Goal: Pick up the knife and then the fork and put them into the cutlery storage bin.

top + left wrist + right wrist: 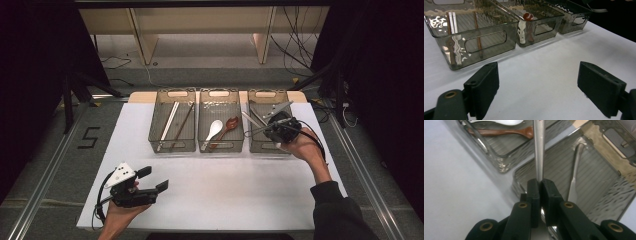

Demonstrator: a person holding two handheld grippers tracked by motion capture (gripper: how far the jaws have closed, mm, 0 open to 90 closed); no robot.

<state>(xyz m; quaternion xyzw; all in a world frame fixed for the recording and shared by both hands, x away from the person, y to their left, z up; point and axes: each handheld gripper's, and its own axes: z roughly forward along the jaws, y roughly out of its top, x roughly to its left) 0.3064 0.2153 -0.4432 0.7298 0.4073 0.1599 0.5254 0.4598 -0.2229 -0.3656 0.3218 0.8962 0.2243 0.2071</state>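
The table [210,185] is plain white, and on it stand three smoky grey see-through bins [172,127] with fine ribbed floors. In the left bin lie pale and dark brown chopsticks [176,122]; the middle bin [221,145] holds a white spoon [214,129] beside a reddish-brown spoon [229,125]. The right tool [540,185] is matt black with brass-coloured rivets and clamps a silvery metal utensil [539,147], another silvery utensil [575,177] lies in the right bin [260,145], and the left tool [156,179] is black with a light grey plate dotted with dark spots.
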